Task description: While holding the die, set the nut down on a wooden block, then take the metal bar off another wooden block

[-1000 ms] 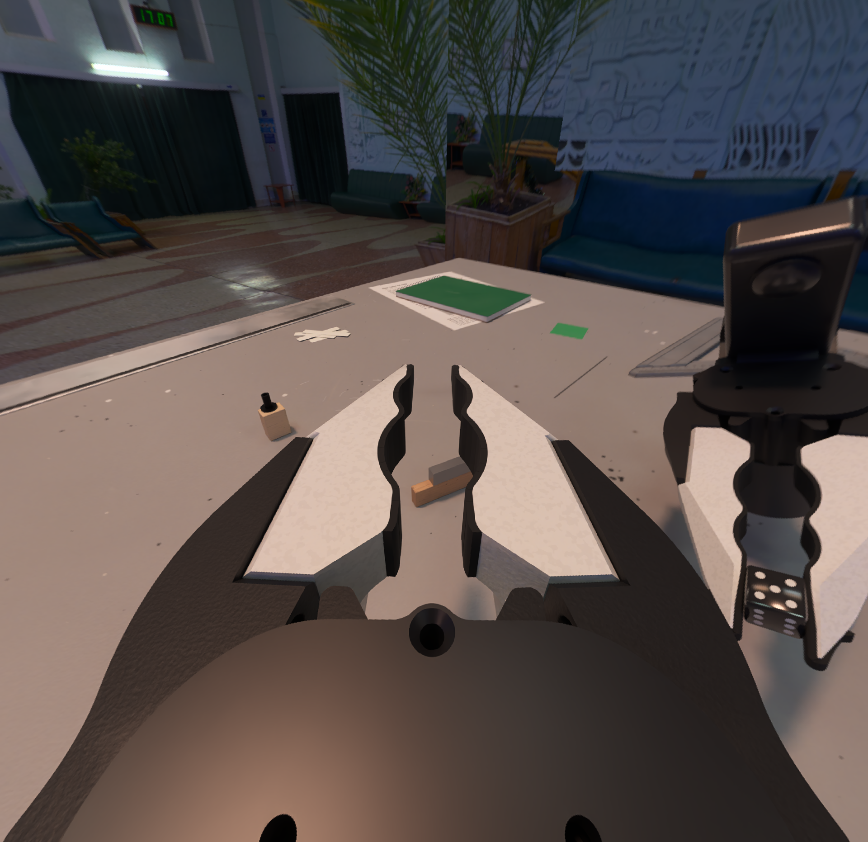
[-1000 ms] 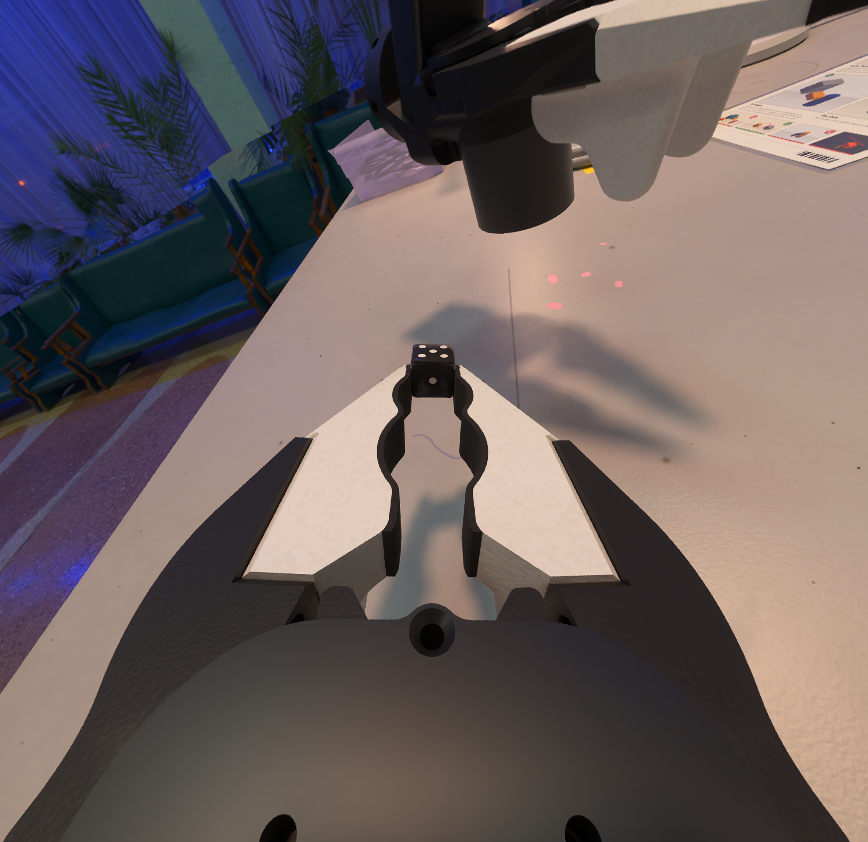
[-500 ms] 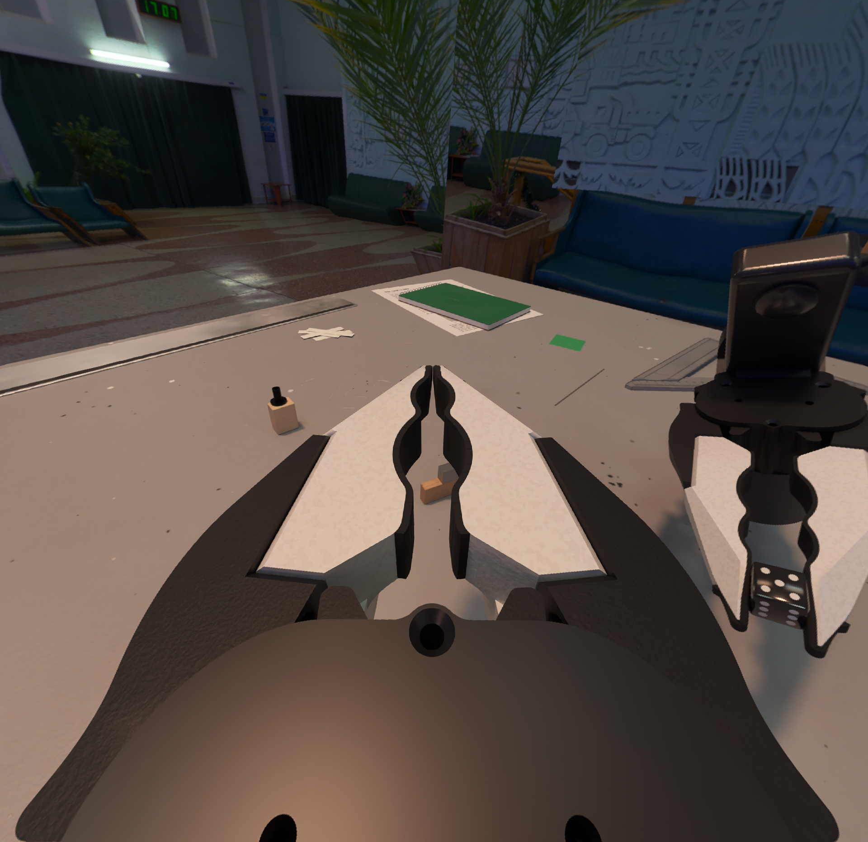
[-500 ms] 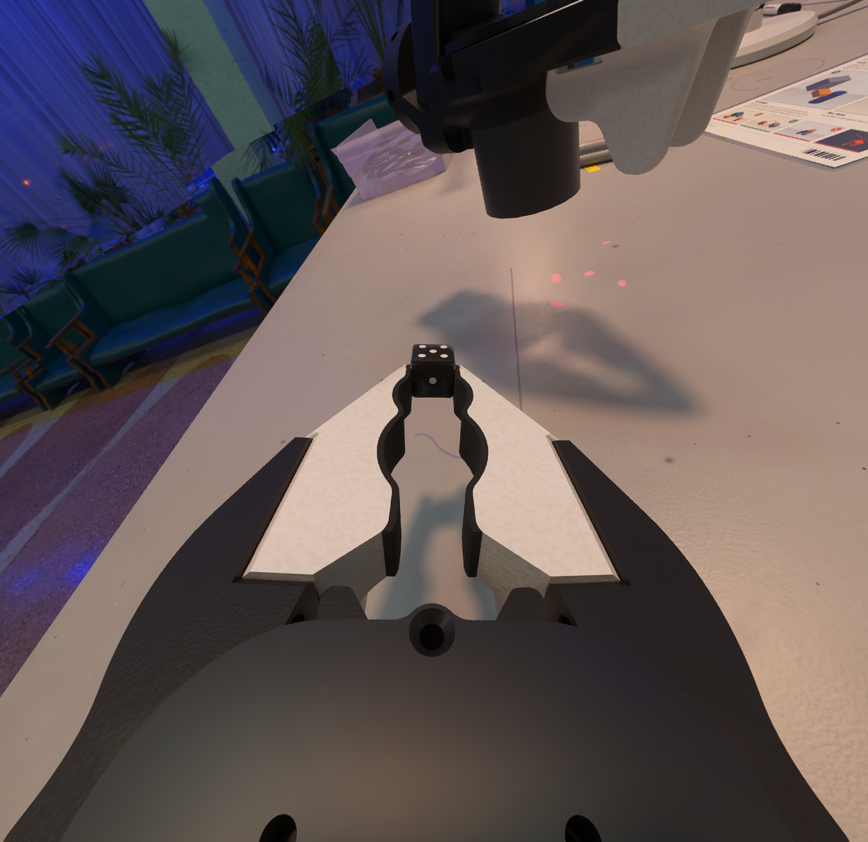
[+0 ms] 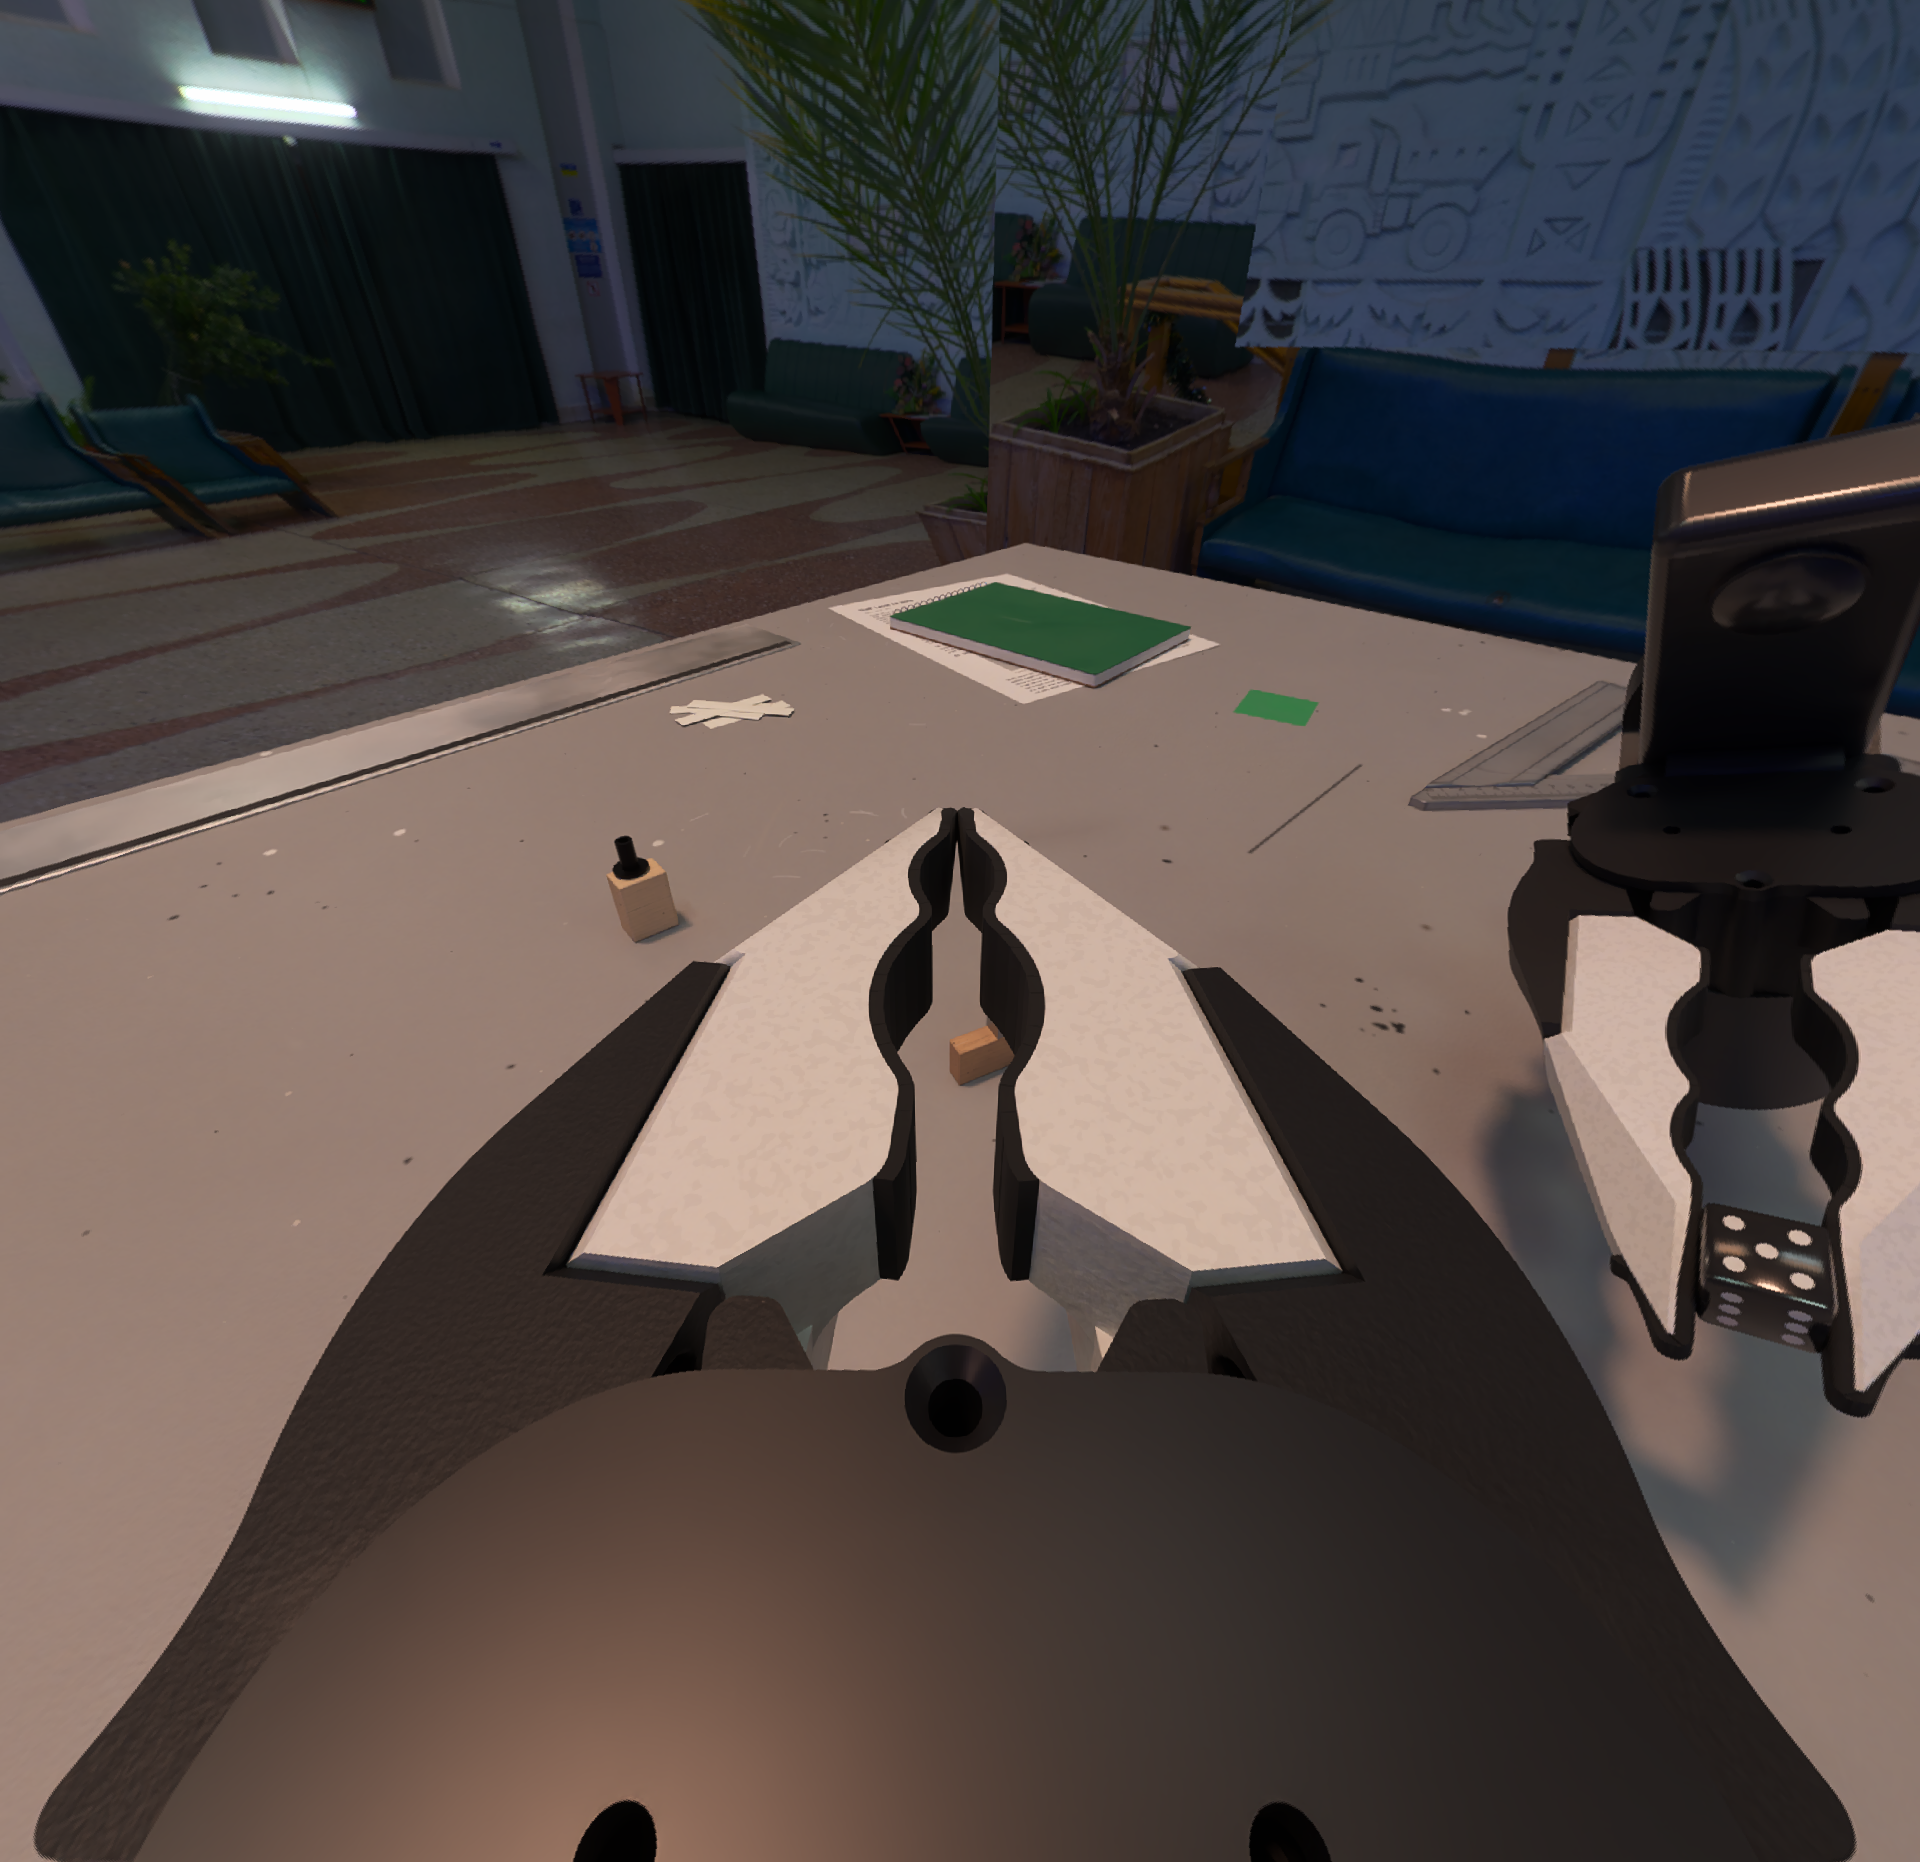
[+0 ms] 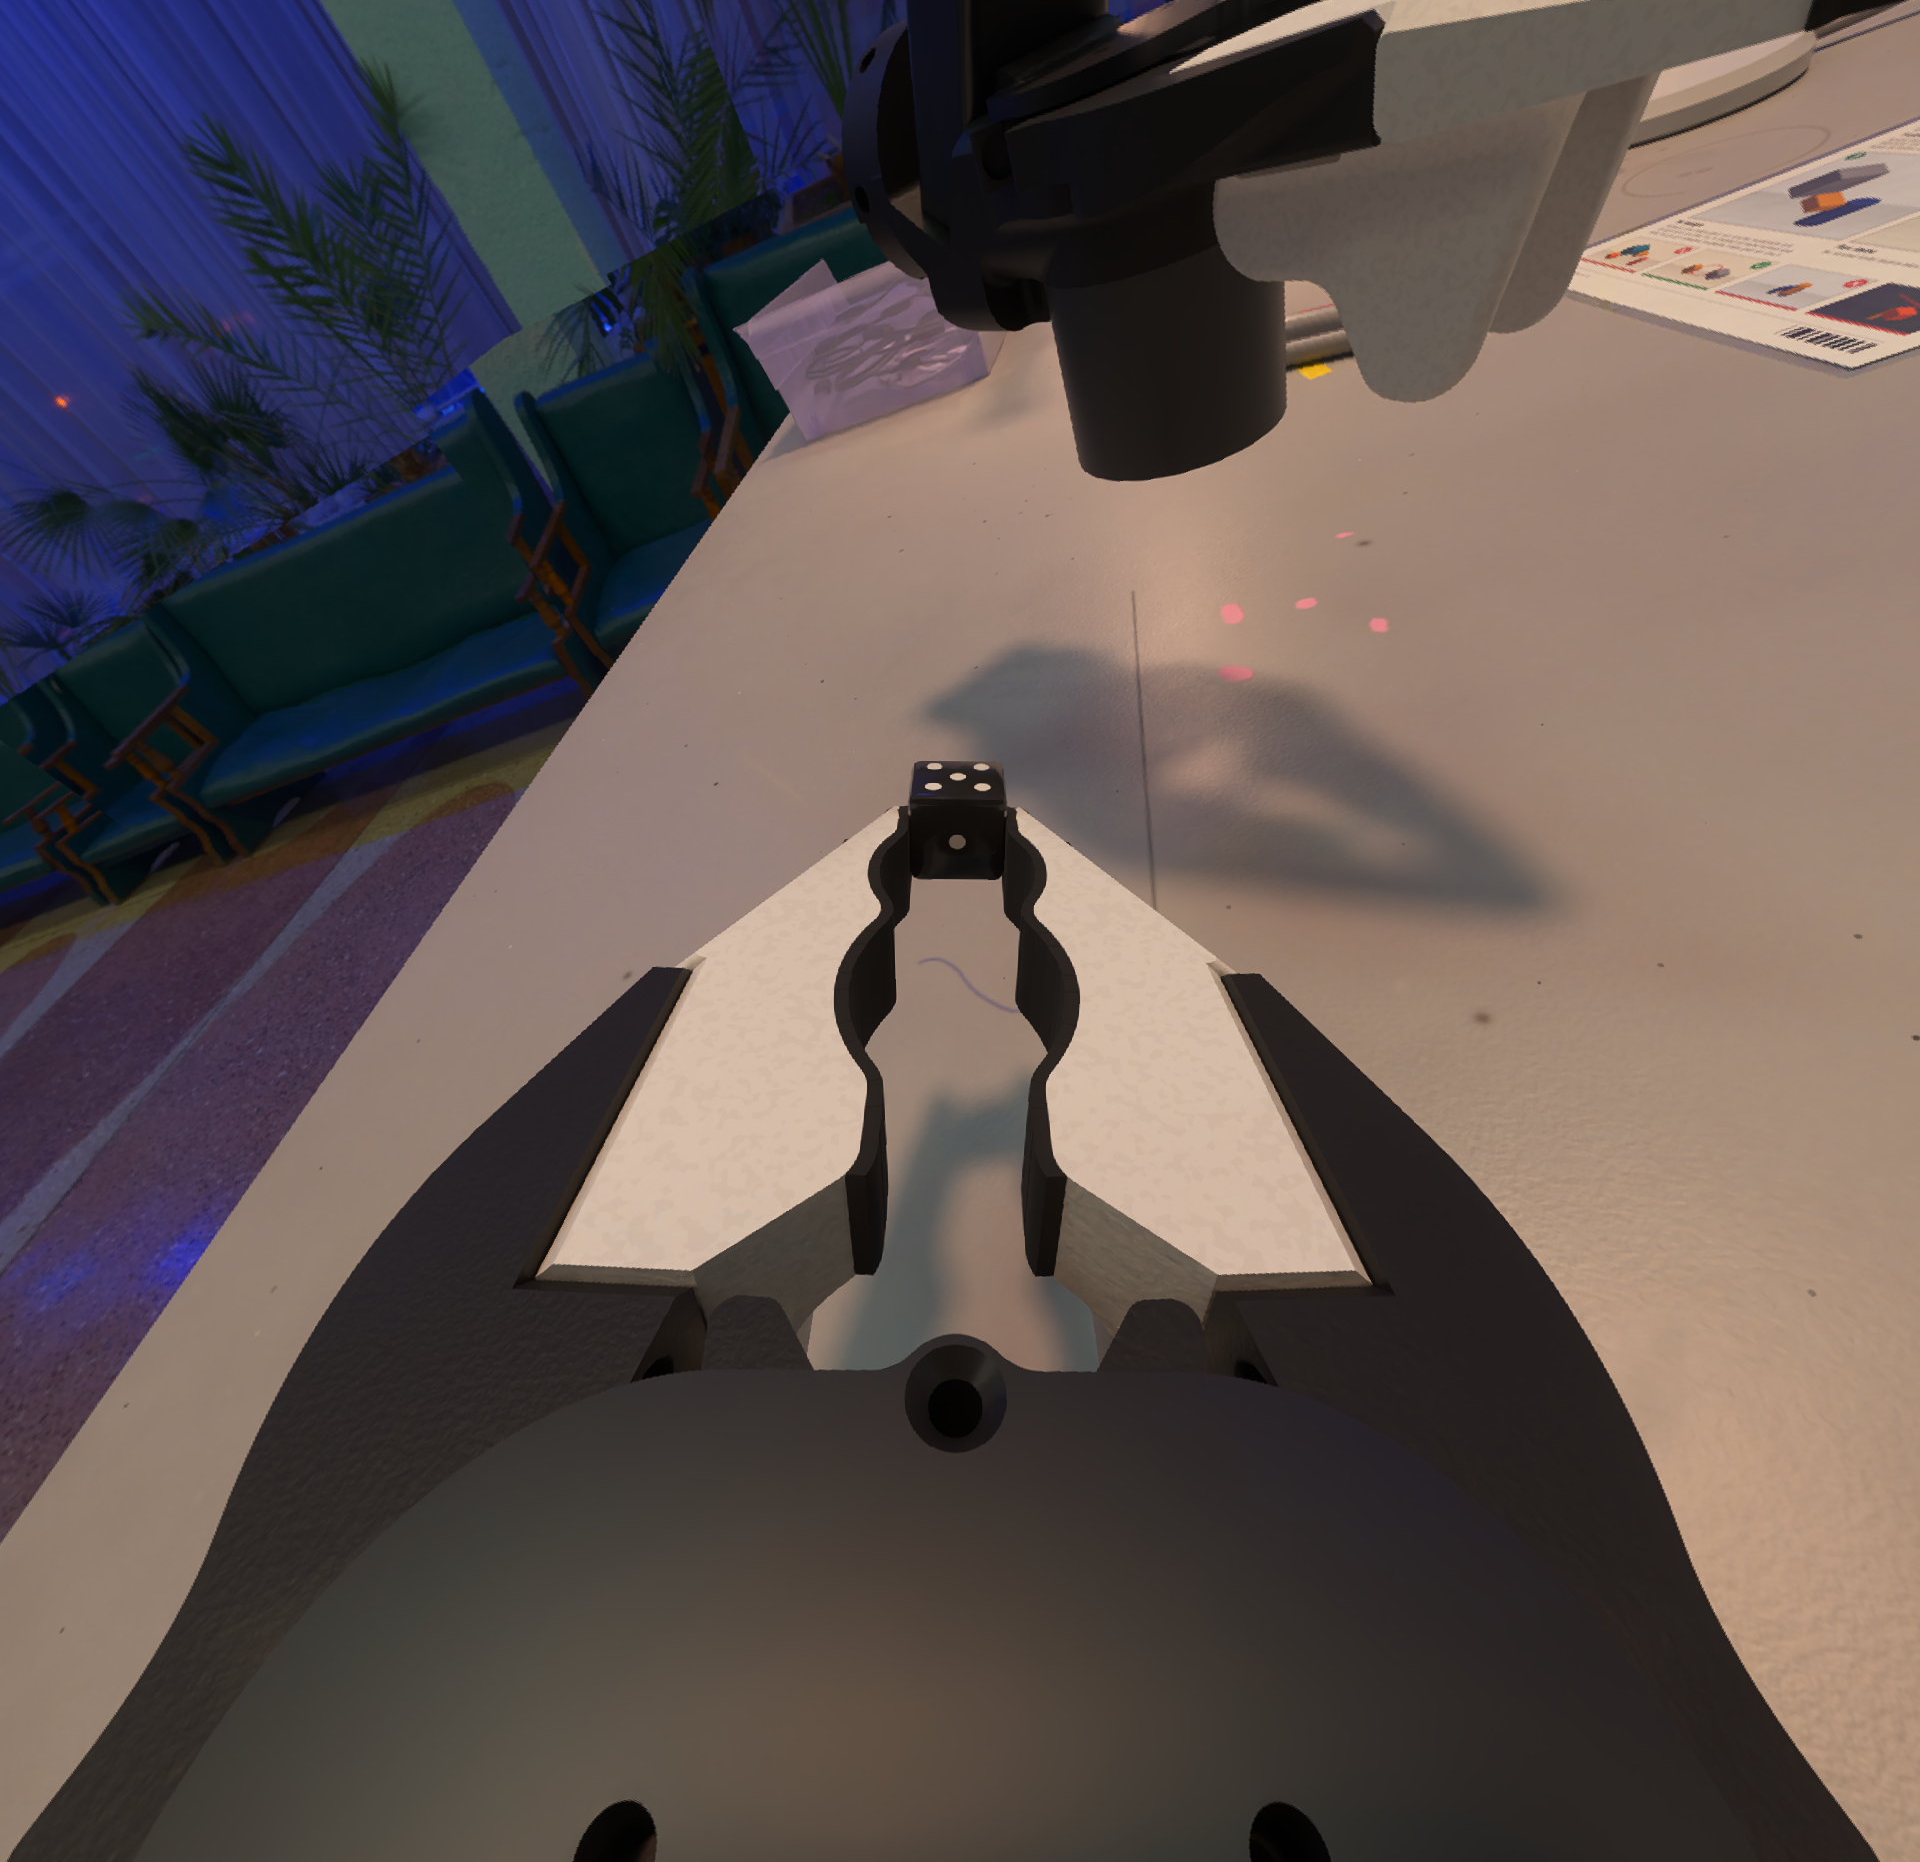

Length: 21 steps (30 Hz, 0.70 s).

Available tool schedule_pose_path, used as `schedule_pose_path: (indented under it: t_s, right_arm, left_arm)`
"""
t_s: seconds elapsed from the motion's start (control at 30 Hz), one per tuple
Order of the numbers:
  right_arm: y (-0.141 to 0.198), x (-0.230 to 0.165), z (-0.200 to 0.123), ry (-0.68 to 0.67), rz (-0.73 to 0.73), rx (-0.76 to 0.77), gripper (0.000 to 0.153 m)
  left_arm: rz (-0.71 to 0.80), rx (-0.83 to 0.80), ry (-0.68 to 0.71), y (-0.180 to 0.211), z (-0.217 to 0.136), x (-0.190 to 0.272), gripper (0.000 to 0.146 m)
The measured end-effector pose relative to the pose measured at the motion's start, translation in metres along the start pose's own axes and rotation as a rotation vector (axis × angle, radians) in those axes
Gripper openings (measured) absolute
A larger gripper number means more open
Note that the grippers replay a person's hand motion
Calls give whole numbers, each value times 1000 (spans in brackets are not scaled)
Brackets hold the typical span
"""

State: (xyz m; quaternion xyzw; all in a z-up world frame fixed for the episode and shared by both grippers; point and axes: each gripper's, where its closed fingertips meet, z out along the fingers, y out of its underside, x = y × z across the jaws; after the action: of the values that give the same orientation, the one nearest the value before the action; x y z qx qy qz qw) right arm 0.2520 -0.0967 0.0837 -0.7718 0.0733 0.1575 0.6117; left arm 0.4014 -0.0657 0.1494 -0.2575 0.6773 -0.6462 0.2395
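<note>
Left gripper [image 5: 956,825] just closed empty, tips together, above the bar's block [image 5: 977,1056]; nut [image 5: 627,856] already placed; right gripper [image 6: 954,825] clamps die [image 6: 956,825].

die [image 6: 956,820] blk w/ wht dots | nut [image 5: 627,856] blk | blocks [image 5: 642,900] tan | notebook [image 5: 1039,630] grn

Table [image 5: 312,1137]: you see a matt grey top, finely speckled.
Left gripper [image 5: 956,825]: matt black shell; your fingers [image 5: 769,1085] look grainy white.
Right gripper [image 6: 956,825]: same matt black and mottled white.
Die [image 6: 957,820]: glossy black, white pips.
Wooden block [image 5: 641,900], left of the left gripper: pale, smooth wood.
Nut [image 5: 628,858] on that block: dull black.
Notebook [image 5: 1039,631], beyond the left gripper: smooth green cover.
</note>
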Motion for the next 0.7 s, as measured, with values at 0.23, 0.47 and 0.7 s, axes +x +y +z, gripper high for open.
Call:
schedule_pose_path:
  t_s: [0.23, 0.47, 0.7]
  right_arm:
    - [0, 0, 0, -1, 1, 0, 16]
    - [0, 0, 0, -2, 2, -1, 16]
    - [0, 0, 0, -4, 7, 1, 16]
  left_arm:
    - [7, -28, -9, 4, 1, -2, 0]
    - [6, -55, -13, 8, 2, -3, 0]
    - [4, -74, -18, 12, 2, -4, 0]
